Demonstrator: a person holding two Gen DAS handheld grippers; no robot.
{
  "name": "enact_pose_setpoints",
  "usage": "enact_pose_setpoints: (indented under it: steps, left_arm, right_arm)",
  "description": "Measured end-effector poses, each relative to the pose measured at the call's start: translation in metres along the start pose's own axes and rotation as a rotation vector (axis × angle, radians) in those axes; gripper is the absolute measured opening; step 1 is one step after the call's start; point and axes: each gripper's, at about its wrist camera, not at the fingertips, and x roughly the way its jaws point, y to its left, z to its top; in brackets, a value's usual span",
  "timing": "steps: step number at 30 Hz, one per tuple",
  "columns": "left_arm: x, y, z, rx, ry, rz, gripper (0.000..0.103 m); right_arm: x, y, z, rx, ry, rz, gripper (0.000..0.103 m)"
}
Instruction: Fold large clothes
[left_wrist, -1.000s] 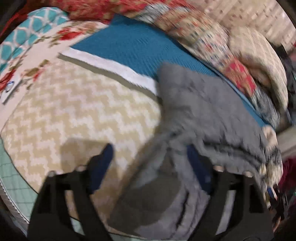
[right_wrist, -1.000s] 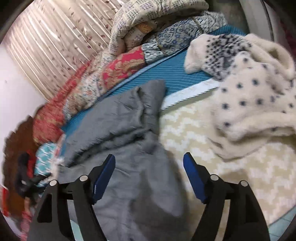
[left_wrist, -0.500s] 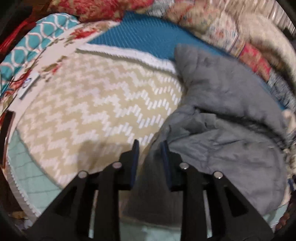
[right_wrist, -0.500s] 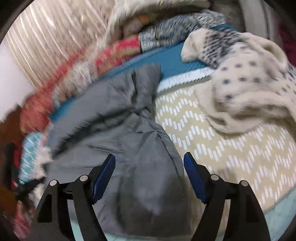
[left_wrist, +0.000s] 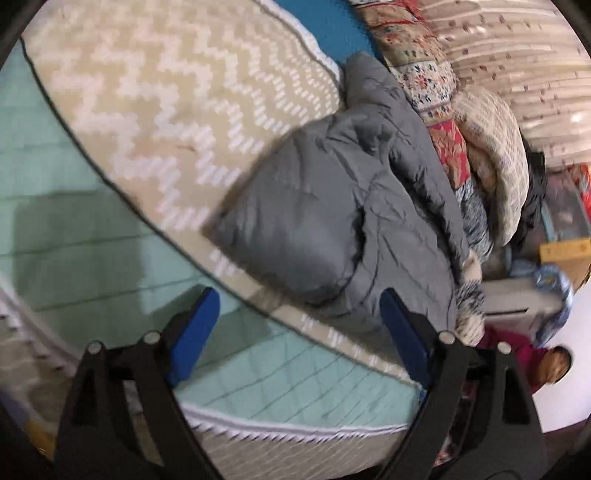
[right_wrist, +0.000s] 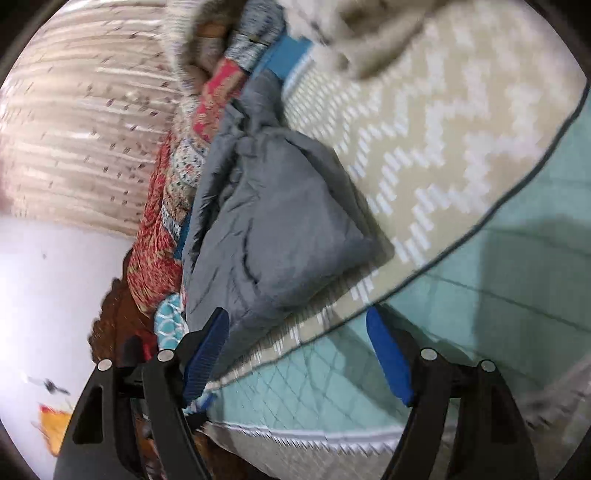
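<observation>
A grey padded jacket (left_wrist: 332, 206) lies crumpled on a bed, resting on a beige blanket (left_wrist: 177, 85) with a white zigzag pattern. Its nearer, puffy end reaches almost to the blanket's dark-piped edge, and the rest trails back toward a heap of patterned quilts (left_wrist: 447, 140) along the far side of the bed. Under the blanket a pale mint quilted mattress cover (left_wrist: 74, 229) shows, with a white scalloped trim along the mattress edge. A strip of teal sheet (left_wrist: 332, 26) appears beyond the blanket.

The left gripper (left_wrist: 299, 332) hangs above the mattress edge, short of the jacket. Its jaws are opening, the blue pads standing far apart, and nothing lies between them; only the mint cover and the blanket's rim show in the gap.

In the right wrist view the same jacket (right_wrist: 273, 221) runs from the quilts down to the blanket's (right_wrist: 443, 122) edge. The right gripper (right_wrist: 295, 354) is spread wide too, grasping nothing. Its left pad sits just in front of the jacket's lower hem, but whether it touches the cloth cannot be told. A cream fleecy garment (right_wrist: 362, 40) lies blurred at the top of that view, on the blanket. A pleated, sprigged curtain (right_wrist: 81, 122) hangs behind the bed.

No brand, label or readable writing is visible anywhere; both views are motion-blurred.
</observation>
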Motion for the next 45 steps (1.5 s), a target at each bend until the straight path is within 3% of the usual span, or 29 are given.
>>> enact_pose_setpoints:
  steps: [4, 5, 6, 7, 8, 11, 17, 21, 24, 26, 27, 28, 30, 31, 33, 35, 39, 42, 45]
  left_arm:
    - [0.024, -0.008, 0.021, -0.068, -0.017, -0.043, 0.084]
    - [0.034, -0.01, 0.026, -0.077, -0.011, -0.01, 0.076]
    - [0.039, -0.011, 0.029, -0.08, -0.003, 0.021, 0.065]
    - [0.045, -0.014, 0.031, -0.07, 0.005, 0.056, 0.043]
    - [0.047, -0.018, 0.031, -0.055, 0.015, 0.057, 0.026]
    - [0.033, -0.034, 0.029, 0.007, 0.008, 0.039, 0.013]
    - [-0.018, -0.054, 0.004, 0.128, 0.009, 0.038, 0.01]
    - [-0.058, -0.038, -0.036, 0.178, 0.017, 0.018, 0.01]
    - [-0.059, -0.014, -0.068, 0.186, 0.045, 0.06, 0.015]
    - [-0.042, 0.006, -0.08, 0.177, 0.103, 0.158, 0.03]
    - [-0.037, 0.012, -0.08, 0.17, 0.117, 0.183, 0.034]
    - [-0.036, 0.02, -0.079, 0.145, 0.126, 0.175, 0.037]
    - [-0.048, 0.029, -0.074, 0.08, 0.121, 0.116, 0.037]
    - [-0.058, 0.031, -0.072, 0.057, 0.105, 0.082, 0.037]
    - [-0.076, 0.03, -0.07, 0.062, 0.094, 0.029, 0.037]
    - [-0.093, 0.026, -0.07, 0.095, 0.079, -0.008, 0.037]
    - [-0.127, 0.0, -0.071, 0.218, -0.031, 0.028, 0.037]
    - [-0.144, -0.012, -0.068, 0.263, -0.091, 0.041, 0.037]
    - [-0.149, -0.027, -0.071, 0.307, -0.12, -0.001, 0.037]
  right_arm:
    - [0.021, 0.007, 0.028, 0.025, -0.048, 0.023, 0.07]
    - [0.03, 0.009, 0.039, 0.031, -0.046, -0.002, 0.07]
    - [0.036, 0.008, 0.045, 0.045, -0.042, -0.014, 0.062]
    - [0.04, 0.011, 0.05, 0.052, -0.043, -0.016, 0.035]
    - [0.041, 0.014, 0.053, 0.042, -0.035, -0.009, 0.02]
    - [0.035, 0.033, 0.055, -0.045, -0.03, -0.04, 0.01]
    - [-0.014, 0.054, 0.027, -0.14, -0.049, -0.043, 0.009]
    - [-0.056, 0.04, -0.019, -0.185, -0.017, -0.049, 0.009]
    - [-0.072, 0.019, -0.054, -0.236, -0.01, -0.128, 0.009]
    - [-0.068, -0.008, -0.065, -0.201, 0.008, -0.18, 0.02]
    - [-0.067, -0.02, -0.063, -0.166, 0.012, -0.192, 0.034]
    - [-0.067, -0.033, -0.059, -0.112, 0.011, -0.176, 0.037]
    - [-0.077, -0.057, -0.051, 0.034, -0.01, -0.062, 0.04]
    - [-0.085, -0.057, -0.049, 0.036, -0.032, -0.066, 0.043]
    - [-0.103, -0.045, -0.046, -0.056, -0.09, -0.146, 0.051]
    - [-0.114, -0.034, -0.044, -0.116, -0.126, -0.188, 0.052]
    - [-0.129, 0.006, -0.045, -0.289, -0.229, -0.251, 0.052]
    - [-0.112, 0.043, -0.057, -0.474, -0.21, -0.265, 0.052]
    - [-0.08, 0.07, -0.065, -0.606, -0.142, -0.268, 0.052]
